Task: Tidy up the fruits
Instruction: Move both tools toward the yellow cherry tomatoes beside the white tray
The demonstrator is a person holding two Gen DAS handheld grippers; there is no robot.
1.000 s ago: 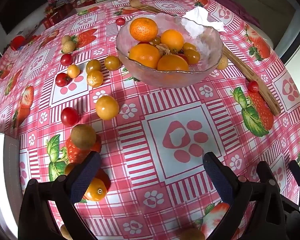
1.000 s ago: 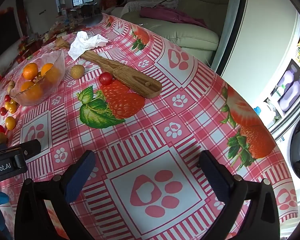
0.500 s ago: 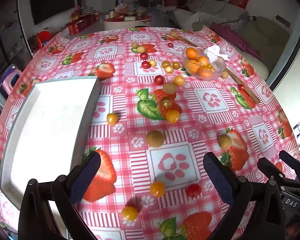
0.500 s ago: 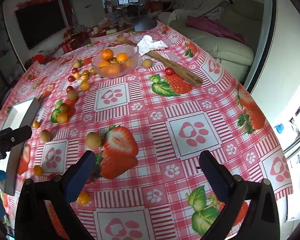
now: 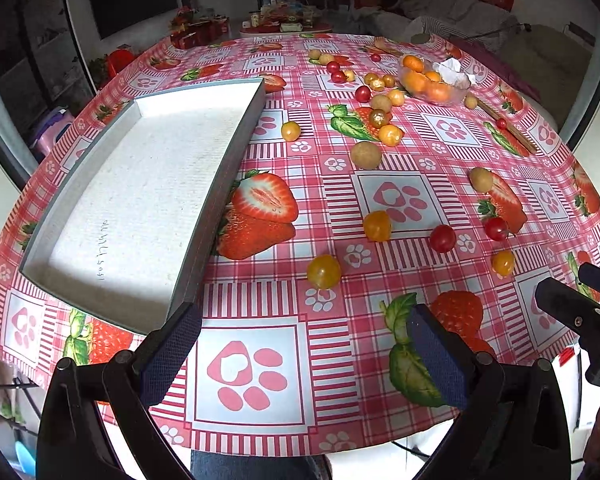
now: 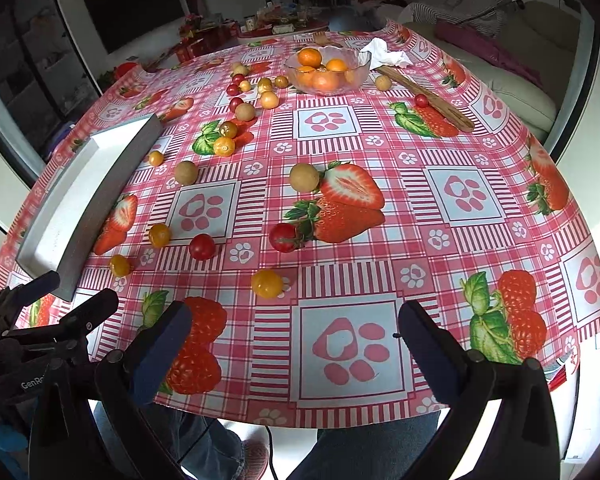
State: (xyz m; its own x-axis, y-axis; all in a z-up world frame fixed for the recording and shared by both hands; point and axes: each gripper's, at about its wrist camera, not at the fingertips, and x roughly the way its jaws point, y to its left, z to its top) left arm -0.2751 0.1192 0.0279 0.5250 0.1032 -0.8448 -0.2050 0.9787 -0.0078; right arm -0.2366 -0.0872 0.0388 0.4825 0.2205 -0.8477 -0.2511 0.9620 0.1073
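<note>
Left gripper (image 5: 303, 354) fingers spread wide, nothing between them, hovering over the near edge of the surface (image 5: 256, 376) above a paw-print square. Right gripper (image 6: 296, 344) same: fingers spread, empty, also over the near edge; its black frame shows at the right edge of the left wrist view. Surface is covered in a red-checked strawberry tablecloth. White tray (image 5: 140, 184) with grey walls sits on the left side, empty, its near corner just beside the left gripper's left finger (image 5: 172, 354). Fruit is scattered loose over the middle and far right: yellow cherry tomato (image 5: 323, 271) nearest the left gripper, orange-yellow one (image 5: 377, 225) beyond it, red cherry tomato (image 5: 443, 238) to its right, another red one (image 5: 496, 228) touching a printed strawberry, small yellow one (image 5: 503, 263) near the right gripper frame. Brown round fruit (image 5: 365, 155) mid-surface, another (image 5: 481, 179) to the right. Glass bowl (image 6: 364, 65) at the far side holds mandarins (image 6: 309, 57), with a cluster of small tomatoes just left of it. Crumpled tissue (image 6: 384, 53) and a long wooden utensil (image 6: 432, 100) lie right of the bowl.
</note>
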